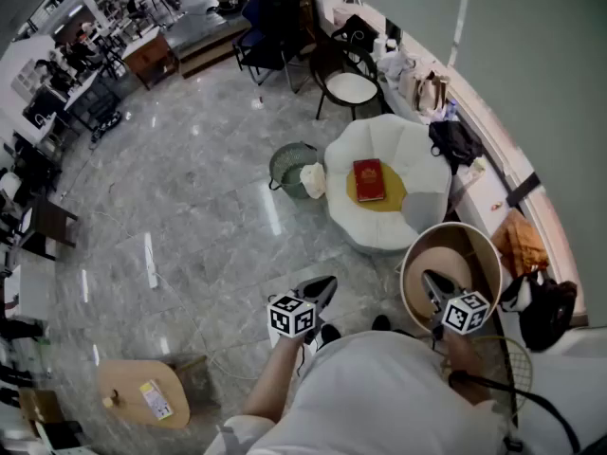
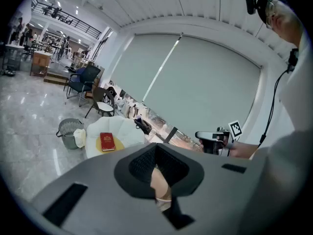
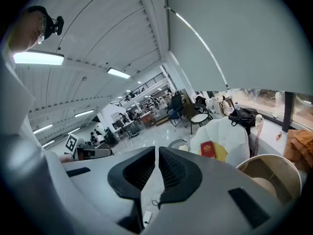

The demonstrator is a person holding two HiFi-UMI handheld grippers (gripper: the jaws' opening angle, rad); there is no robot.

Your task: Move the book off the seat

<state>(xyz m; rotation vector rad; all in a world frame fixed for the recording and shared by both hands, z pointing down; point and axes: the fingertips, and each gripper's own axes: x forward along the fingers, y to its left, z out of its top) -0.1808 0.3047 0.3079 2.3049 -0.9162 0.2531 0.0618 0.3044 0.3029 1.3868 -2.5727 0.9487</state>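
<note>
Both grippers closed and empty, the book on the seat ahead.

Nearest, the left gripper (image 1: 321, 288) and the right gripper (image 1: 432, 283) are held out side by side in front of the person, angled a little downward; each has its jaws pressed together with nothing between them. Just under the right gripper stands a round tan tub (image 1: 486, 254), and off to the left on the grey marble floor is a small wooden table (image 1: 133, 387). Beyond the grippers, well apart from both, the red book (image 1: 369, 179) lies flat on the yellow cushion (image 1: 393, 200) of the white petal-shaped chair (image 1: 417, 150). A grey wire waste basket (image 1: 285, 165) sits just beside the chair's left. Farther back stands a dark chair with a white seat (image 1: 352, 87).
</note>
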